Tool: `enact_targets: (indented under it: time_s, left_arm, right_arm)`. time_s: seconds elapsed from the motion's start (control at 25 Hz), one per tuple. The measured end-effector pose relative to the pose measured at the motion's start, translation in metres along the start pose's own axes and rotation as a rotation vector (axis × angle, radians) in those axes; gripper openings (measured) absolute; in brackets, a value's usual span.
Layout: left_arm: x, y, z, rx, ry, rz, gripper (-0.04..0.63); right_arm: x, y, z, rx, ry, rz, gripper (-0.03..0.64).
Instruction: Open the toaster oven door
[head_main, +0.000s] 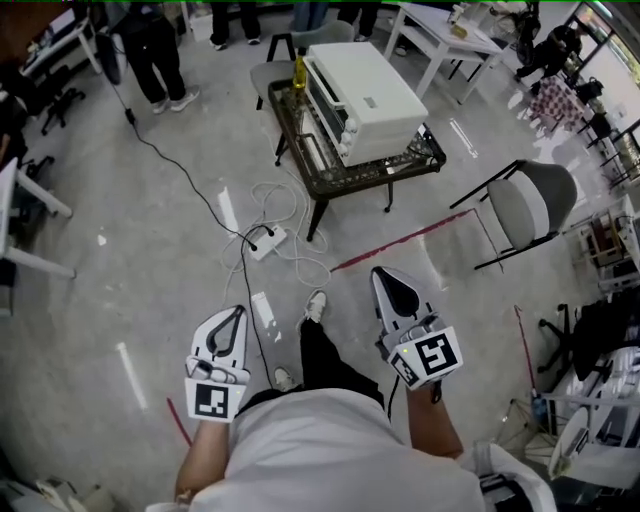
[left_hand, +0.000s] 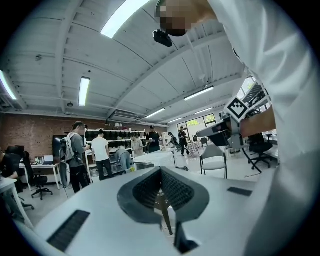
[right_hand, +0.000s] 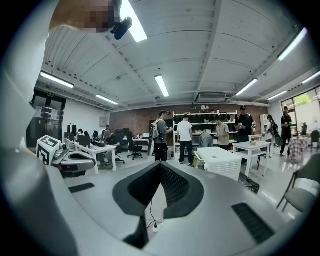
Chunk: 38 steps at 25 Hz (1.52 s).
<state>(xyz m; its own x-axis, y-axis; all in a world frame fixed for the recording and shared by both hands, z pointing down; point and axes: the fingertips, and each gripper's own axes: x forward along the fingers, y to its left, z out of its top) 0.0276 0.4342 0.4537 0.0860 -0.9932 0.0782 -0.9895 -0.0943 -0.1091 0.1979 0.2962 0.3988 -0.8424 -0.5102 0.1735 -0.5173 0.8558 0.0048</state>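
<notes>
The white toaster oven (head_main: 365, 92) stands on a low dark table (head_main: 400, 170) some way ahead of me, with its door shut and facing left in the head view. It also shows far off in the right gripper view as the toaster oven (right_hand: 222, 162), and small in the left gripper view as the toaster oven (left_hand: 152, 158). My left gripper (head_main: 238, 312) and right gripper (head_main: 385, 274) are held low in front of my body, well short of the table. In both gripper views the jaws meet at the tips, left gripper (left_hand: 161, 171) and right gripper (right_hand: 161, 165), with nothing between them.
A yellow bottle (head_main: 299, 70) stands on the table beside the oven. A power strip (head_main: 268, 240) with loose cables lies on the floor between me and the table. A grey chair (head_main: 530, 205) stands at the right. People (right_hand: 186, 137) and white tables (head_main: 445, 30) are further back.
</notes>
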Motion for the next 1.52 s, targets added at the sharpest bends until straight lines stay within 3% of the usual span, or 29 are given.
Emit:
enact_targets:
  time_s: [0.4, 0.6, 0.76, 0.92, 1.12, 1.32, 1.52]
  left_arm:
    - [0.222, 0.04, 0.05, 0.081, -0.027, -0.101, 0.017]
    - [0.285, 0.064, 0.056, 0.047, -0.004, -0.064, 0.017]
    - [0.319, 0.081, 0.06, 0.069, -0.003, -0.054, 0.017]
    - [0.358, 0.094, 0.053, 0.06, 0.002, -0.093, 0.017]
    - [0.41, 0.107, 0.043, 0.028, -0.048, -0.18, 0.017]
    - [0.46, 0.14, 0.047, 0.043, -0.031, -0.27, 0.017]
    - [0.505, 0.152, 0.027, 0.067, -0.019, -0.386, 0.017]
  right_arm:
    - [0.156, -0.143, 0.045, 0.036, -0.096, 0.083, 0.021]
    - [0.2, -0.199, 0.06, 0.041, -0.09, 0.102, 0.021]
    - [0.224, -0.22, 0.053, 0.073, -0.063, 0.105, 0.021]
    - [0.251, -0.23, 0.056, 0.053, -0.047, 0.109, 0.021]
    - [0.279, -0.252, 0.051, 0.06, -0.005, 0.042, 0.021]
    - [0.32, -0.263, 0.072, 0.05, 0.001, -0.013, 0.021]
    - [0.35, -0.268, 0.081, 0.064, -0.002, -0.068, 0.021]
